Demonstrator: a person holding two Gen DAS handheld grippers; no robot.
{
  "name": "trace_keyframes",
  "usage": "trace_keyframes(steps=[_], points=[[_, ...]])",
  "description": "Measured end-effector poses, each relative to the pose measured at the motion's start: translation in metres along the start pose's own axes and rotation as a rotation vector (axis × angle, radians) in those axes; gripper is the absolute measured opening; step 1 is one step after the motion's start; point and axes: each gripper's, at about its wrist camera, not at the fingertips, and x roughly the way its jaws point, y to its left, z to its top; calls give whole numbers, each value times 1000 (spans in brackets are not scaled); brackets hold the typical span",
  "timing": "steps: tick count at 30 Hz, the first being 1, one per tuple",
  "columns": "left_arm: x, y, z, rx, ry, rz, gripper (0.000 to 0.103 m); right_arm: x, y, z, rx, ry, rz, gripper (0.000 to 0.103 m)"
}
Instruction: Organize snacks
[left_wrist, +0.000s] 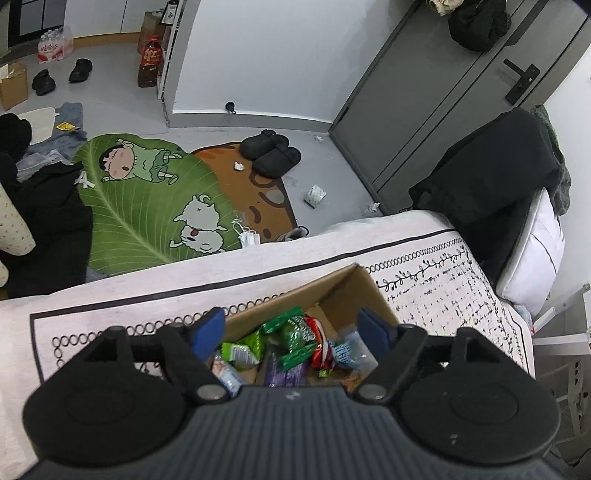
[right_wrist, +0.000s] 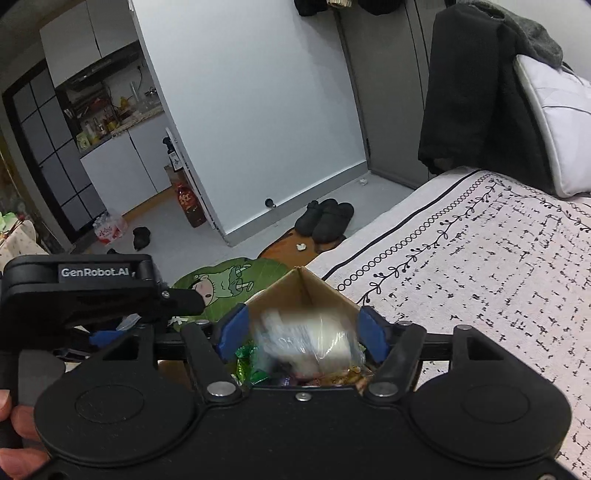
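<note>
At lower centre of the left view, our left claw (left_wrist: 291, 328) hung spread and empty over the open brown cardboard box (left_wrist: 354, 291) of mixed snack packets (left_wrist: 295, 339) on the patterned white bedspread (left_wrist: 461, 288). In the right view, our right claw (right_wrist: 301, 334) stood spread around a blurred clear plastic packet (right_wrist: 306, 339); whether the pads touched it we could not tell. We judged it best to release only directly above the box.

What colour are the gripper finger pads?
Blue pads, clearest in the left wrist view.
</note>
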Motion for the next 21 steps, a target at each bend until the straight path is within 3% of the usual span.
trace_keyframes(steps=[9, 21], points=[[-16, -3, -11, 63, 67, 15, 90, -34, -2, -2, 12, -25, -35, 74], [-55, -13, -31, 157, 70, 5, 99, -83, -5, -13, 46, -51, -106, 85]])
